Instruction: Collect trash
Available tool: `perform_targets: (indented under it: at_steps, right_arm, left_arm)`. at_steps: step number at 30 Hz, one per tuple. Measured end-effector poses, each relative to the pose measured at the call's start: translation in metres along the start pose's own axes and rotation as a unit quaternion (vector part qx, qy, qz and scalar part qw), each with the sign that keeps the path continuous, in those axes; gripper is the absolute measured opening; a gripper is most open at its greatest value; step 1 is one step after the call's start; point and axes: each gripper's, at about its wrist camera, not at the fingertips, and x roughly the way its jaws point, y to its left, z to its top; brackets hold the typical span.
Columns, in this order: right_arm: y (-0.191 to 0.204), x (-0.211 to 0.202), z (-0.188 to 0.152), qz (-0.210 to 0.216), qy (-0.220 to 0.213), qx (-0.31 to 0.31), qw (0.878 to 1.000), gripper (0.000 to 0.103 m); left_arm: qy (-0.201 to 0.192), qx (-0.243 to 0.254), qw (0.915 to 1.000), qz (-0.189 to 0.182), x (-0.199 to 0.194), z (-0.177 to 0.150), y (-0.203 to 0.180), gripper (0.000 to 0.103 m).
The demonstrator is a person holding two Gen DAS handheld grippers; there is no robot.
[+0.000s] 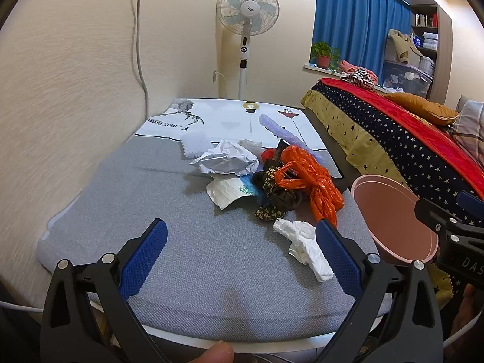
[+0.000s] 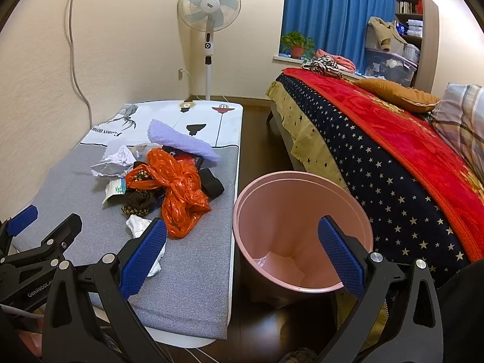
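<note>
the left gripper hangs over the near end of a grey-covered table, its blue-padded fingers spread wide with nothing between them. the right gripper is likewise spread wide and holds nothing; its left finger sits over the table's right edge and its right finger over the mouth of a pink bin that stands on the dark floor between the table and a bed. in the left wrist view the bin shows at the right edge, just beside the table. nearest on the table lies a crumpled white tissue, close to the left gripper's right finger; in the right wrist view the same tissue lies partly behind the right gripper's left finger. just beyond it is the heap of trash: an orange plastic bag, knotted and crumpled, touching a dark floral cloth on its left, then a white paper wrapper with green print, and behind that a large ball of crumpled white paper. farther back a lavender foam sheet rests tilted on the pile, and a small white foam piece lies to its left. the far end of the table carries a white printed cloth. beyond stand a pedestal fan by the wall, a potted plant on the sill and blue curtains.
</note>
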Motion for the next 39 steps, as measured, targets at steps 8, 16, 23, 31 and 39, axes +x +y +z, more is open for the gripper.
perform_targets:
  at_steps: [8,16,23,31,39]
  right_arm:
    - [-0.002,-0.0004,0.0005,0.0,-0.002,0.0,1.0,0.098]
    - [-0.0025,-0.0007,0.0007,0.001,-0.003,0.001,1.0,0.098]
    - [-0.0027,-0.001,0.0004,0.002,-0.004,0.001,1.0,0.098]
    - [-0.0016,0.0,0.0004,0.004,-0.003,0.0,1.0,0.093]
    - [0.0,-0.0002,0.0002,0.009,-0.004,-0.001,1.0,0.093]
  left_arm:
    - [-0.001,0.0,1.0,-0.001,-0.0004,-0.0009,0.0004,0.095]
    - [0.0,-0.001,1.0,-0.001,-0.0004,-0.001,0.0008,0.095]
    - [-0.001,-0.001,1.0,-0.001,-0.0013,-0.0005,0.0009,0.095]
    - [-0.001,0.0,1.0,-0.001,-0.0017,0.0002,0.0004,0.095]
    - [-0.001,-0.001,1.0,-0.001,-0.0019,0.0004,0.0004,0.095]
